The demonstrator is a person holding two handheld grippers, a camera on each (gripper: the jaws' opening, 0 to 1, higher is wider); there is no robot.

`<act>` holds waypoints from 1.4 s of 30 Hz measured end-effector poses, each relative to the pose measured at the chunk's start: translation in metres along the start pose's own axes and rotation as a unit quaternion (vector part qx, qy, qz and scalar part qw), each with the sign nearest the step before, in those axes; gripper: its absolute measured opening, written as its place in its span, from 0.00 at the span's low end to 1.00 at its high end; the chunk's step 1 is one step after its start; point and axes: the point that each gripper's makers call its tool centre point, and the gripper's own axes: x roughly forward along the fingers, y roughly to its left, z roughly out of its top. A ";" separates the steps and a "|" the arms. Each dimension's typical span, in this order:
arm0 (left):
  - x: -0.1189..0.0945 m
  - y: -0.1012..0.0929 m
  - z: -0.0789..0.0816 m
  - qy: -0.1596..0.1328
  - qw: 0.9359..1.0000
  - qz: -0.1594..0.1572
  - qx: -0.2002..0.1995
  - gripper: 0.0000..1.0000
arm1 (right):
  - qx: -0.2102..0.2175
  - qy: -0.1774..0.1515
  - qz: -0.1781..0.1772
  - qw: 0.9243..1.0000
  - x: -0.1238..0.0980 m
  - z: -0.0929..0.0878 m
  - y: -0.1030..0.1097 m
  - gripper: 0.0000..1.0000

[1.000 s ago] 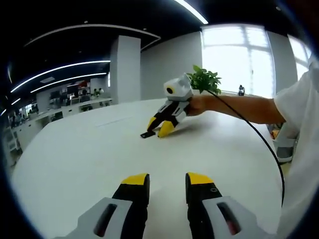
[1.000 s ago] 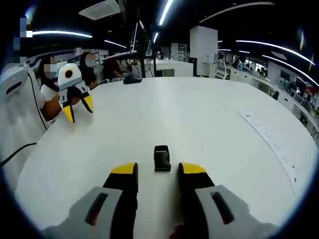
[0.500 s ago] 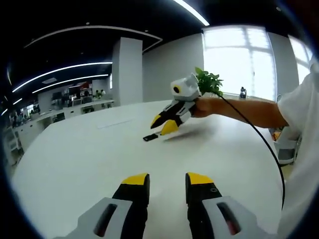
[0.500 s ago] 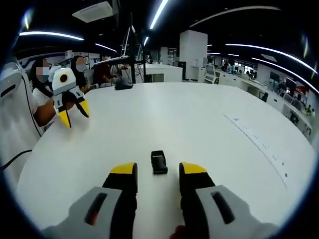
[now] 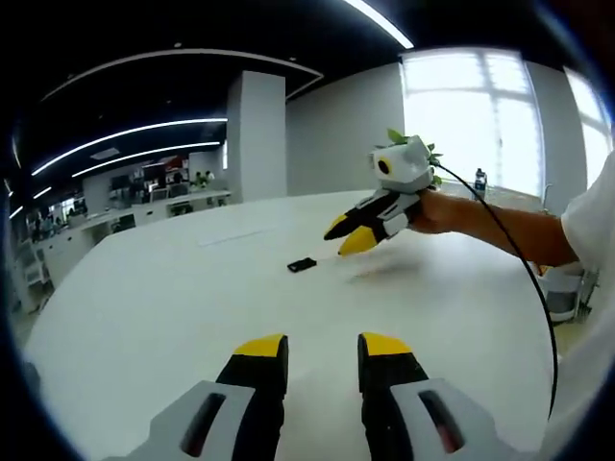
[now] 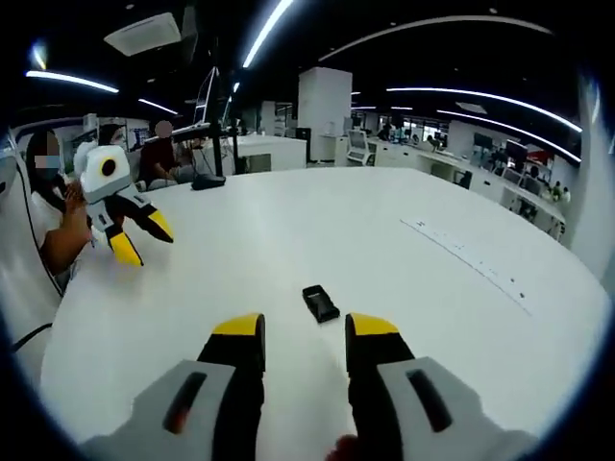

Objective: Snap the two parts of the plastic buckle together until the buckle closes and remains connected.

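A small black plastic buckle [image 6: 320, 303] lies flat on the white table [image 6: 404, 288], just beyond my right gripper [image 6: 304, 331], whose jaws stand open with nothing between them. From the left gripper view the buckle [image 5: 302, 264] is far out on the table, and the right gripper [image 5: 348, 235] hovers above and to the right of it, apart from it. My left gripper [image 5: 323, 351] is open and holds nothing, well short of the buckle. It appears again at the left of the right gripper view, where the left gripper [image 6: 144, 244] is raised off the table.
A person's forearm [image 5: 485, 219] and a black cable [image 5: 524, 279] trail behind the right gripper. A green plant [image 5: 431, 159] stands by the window. A dark object [image 6: 205, 180] sits at the table's far edge, with seated people [image 6: 163, 154] behind it.
The right gripper has lifted and drawn back from the buckle, which stays flat on the table. The right gripper view has turned with it. The left gripper has hardly moved.
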 end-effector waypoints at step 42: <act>-0.028 0.007 -0.016 -0.016 0.996 0.074 -0.044 0.28 | 0.141 -0.053 -0.232 0.961 -0.117 -0.060 0.126 0.34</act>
